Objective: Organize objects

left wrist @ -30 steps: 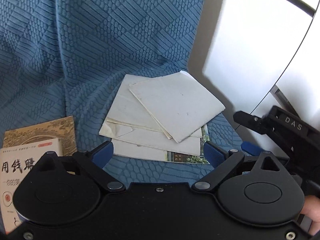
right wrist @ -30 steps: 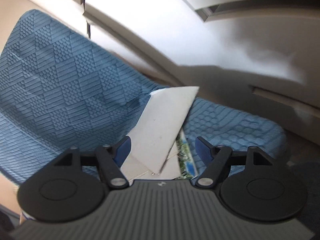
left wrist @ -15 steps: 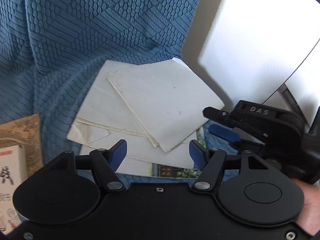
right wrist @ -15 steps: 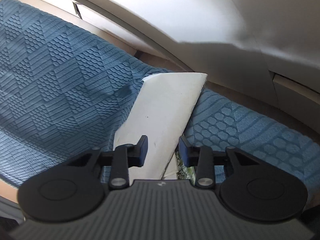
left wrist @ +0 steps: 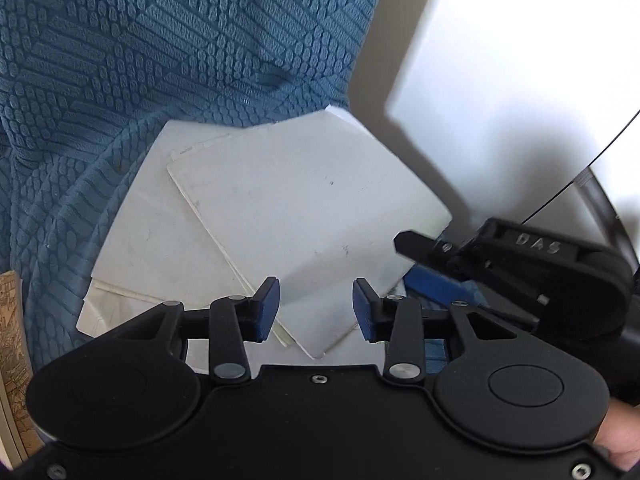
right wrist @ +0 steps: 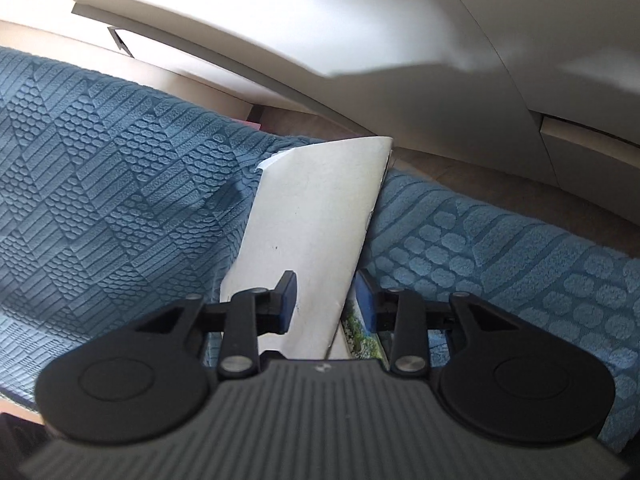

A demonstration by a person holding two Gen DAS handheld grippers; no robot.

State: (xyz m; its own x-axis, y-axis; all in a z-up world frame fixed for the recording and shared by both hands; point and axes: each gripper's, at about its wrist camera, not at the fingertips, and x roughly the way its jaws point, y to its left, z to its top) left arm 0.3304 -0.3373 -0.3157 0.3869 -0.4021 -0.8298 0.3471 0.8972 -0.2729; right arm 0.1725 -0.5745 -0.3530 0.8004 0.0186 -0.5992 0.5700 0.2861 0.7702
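Observation:
A loose stack of white booklets (left wrist: 288, 216) lies on a blue textured cover (left wrist: 160, 60). My left gripper (left wrist: 316, 312) hovers over the stack's near corner, jaws partly closed with a gap, holding nothing. My right gripper (left wrist: 412, 264) comes in from the right at the stack's right edge. In the right wrist view the top white booklet (right wrist: 316, 220) runs between the jaws of the right gripper (right wrist: 326, 300), one finger above it and one below. The jaws are narrowed around it, with a gap still showing. A picture-covered booklet (right wrist: 360, 336) lies underneath.
A tan book (left wrist: 10, 344) with an old-style drawing sits at the far left edge. A white cabinet panel (left wrist: 500, 80) stands right of the cover. The right wrist view shows the white furniture (right wrist: 360, 20) and a brown floor strip (right wrist: 480, 176) behind the cover.
Both grippers moved closer to the stack and narrowed their jaws. The right gripper slid its fingers around the top booklet's right edge. The tan book slipped nearly out of the left view.

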